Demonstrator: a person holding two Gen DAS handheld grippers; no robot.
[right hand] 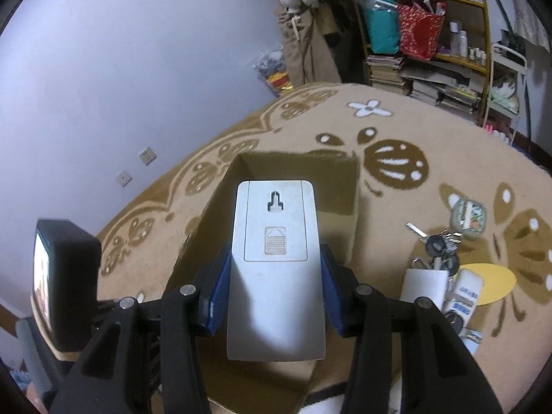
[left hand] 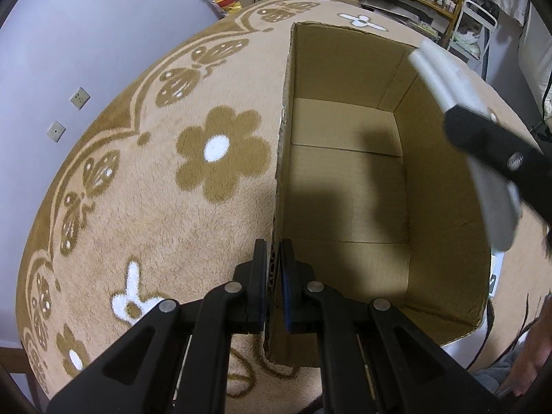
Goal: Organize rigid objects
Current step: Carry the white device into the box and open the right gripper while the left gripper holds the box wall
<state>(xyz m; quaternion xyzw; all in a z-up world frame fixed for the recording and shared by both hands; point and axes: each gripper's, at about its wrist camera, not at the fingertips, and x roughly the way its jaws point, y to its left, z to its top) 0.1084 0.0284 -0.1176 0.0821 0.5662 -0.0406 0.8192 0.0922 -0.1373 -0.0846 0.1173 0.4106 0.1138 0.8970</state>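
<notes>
Flowered beige rug (left hand: 145, 207) carries an open cardboard box (left hand: 345, 179) — its left wall pinched by the left gripper (left hand: 274, 286). Right gripper (right hand: 274, 296) clamps a grey remote (right hand: 276, 258) by its sides above the box; keys (right hand: 436, 241) lie right.

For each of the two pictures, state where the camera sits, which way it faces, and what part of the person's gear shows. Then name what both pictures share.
Left wrist: on the left gripper, looking down into the open brown cardboard box, fingers clamped on its wall.
Right wrist: on the right gripper, above that box, holding a flat grey plastic device.
Shared: box, device, tan flower-patterned rug.
</notes>
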